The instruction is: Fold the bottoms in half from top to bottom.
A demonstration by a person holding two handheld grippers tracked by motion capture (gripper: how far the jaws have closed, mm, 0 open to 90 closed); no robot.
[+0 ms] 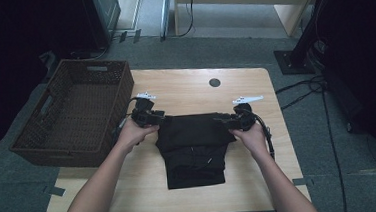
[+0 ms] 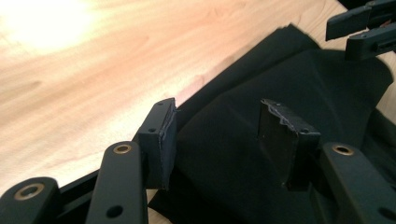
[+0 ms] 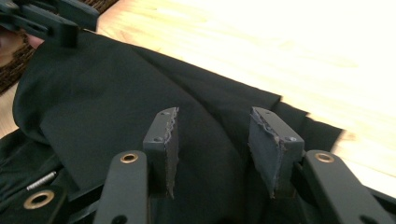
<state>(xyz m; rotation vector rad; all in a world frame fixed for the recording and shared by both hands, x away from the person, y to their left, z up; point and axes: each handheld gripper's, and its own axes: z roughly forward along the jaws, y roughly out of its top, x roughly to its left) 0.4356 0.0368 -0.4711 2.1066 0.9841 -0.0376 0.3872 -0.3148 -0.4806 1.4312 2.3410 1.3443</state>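
Black folded garment (image 1: 194, 148); pale wood-grain bench (image 1: 185, 88); dark brown woven basket (image 1: 76, 111); black claws, left claw (image 1: 164, 118), right claw (image 1: 222, 119).

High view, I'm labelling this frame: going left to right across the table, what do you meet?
Dark brown woven wicker basket → left gripper → folded black fabric garment → right gripper, all on the light wooden table.

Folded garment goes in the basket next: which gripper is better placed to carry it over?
Probably left. The left gripper sits at the garment's basket-side corner, right beside the basket. The right gripper is at the far corner. Both have open jaws.
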